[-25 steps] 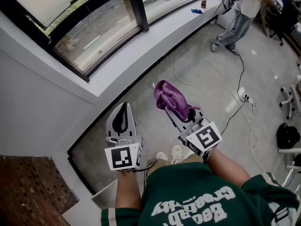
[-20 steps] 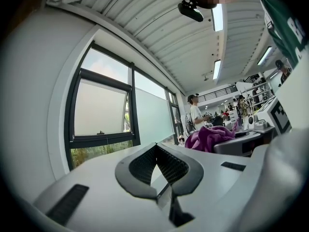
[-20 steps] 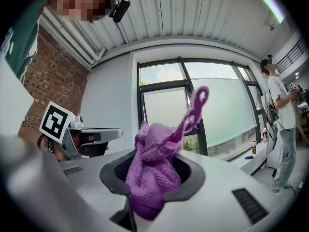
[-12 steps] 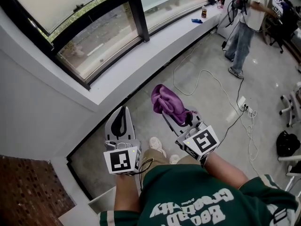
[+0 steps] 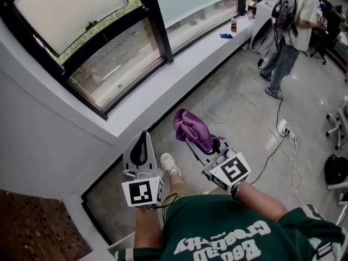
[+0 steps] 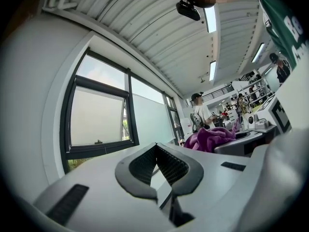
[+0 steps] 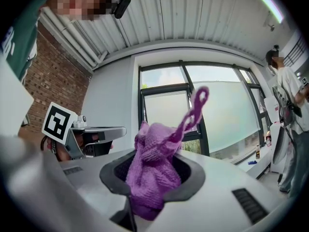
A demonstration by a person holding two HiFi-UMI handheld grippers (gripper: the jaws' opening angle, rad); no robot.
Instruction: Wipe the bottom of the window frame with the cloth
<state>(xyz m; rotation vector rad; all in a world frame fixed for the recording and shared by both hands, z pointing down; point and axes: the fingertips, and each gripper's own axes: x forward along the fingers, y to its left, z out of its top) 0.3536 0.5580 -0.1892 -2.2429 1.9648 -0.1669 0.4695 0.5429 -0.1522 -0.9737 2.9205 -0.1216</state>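
Right gripper (image 7: 152, 180) pinches the bunched purple cloth (image 7: 154, 153). It looks soft, light and floppy, so a mid-bunch hold suits. Left gripper (image 6: 155, 147) is pressed together, empty.

Cloth (image 5: 191, 128) nearer the window sill (image 5: 179, 72)
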